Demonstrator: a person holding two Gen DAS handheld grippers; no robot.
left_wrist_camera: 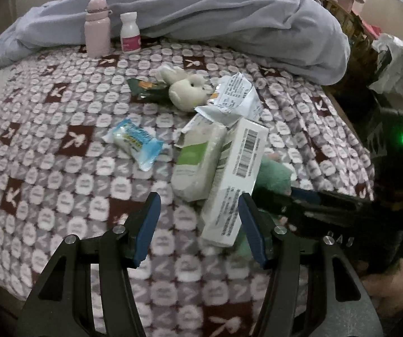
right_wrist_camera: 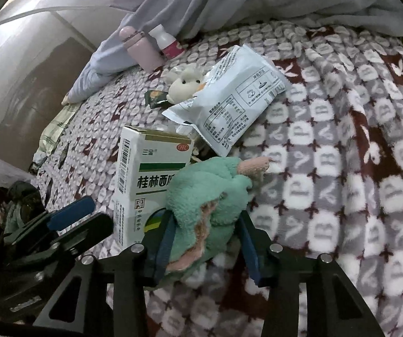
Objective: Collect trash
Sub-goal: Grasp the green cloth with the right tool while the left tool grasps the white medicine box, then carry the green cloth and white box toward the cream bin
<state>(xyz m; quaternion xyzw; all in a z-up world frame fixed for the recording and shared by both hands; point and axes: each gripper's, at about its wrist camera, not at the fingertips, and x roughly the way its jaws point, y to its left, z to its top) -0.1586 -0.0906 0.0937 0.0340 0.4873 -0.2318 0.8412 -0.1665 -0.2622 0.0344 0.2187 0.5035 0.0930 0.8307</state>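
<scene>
1. On the bed's patterned blanket (left_wrist_camera: pixel 69 174), my left hand-held gripper (left_wrist_camera: pixel 198 224) stands wide, gripping nothing; the white medicine box (left_wrist_camera: pixel 238 177) lies at its 1 o'clock, its near end just inside my right pad.
2. My right hand-held gripper (right_wrist_camera: pixel 205 241) is narrowed around a green plush toy (right_wrist_camera: pixel 207 196); whether its pads press it, I cannot tell.
3. The box leans at the toy's 10 o'clock, touching it.
4. A white foil packet (right_wrist_camera: pixel 229 104) lies at 12 o'clock; a blue wrapper (left_wrist_camera: pixel 134 140) sits at the box's 9 o'clock.
</scene>
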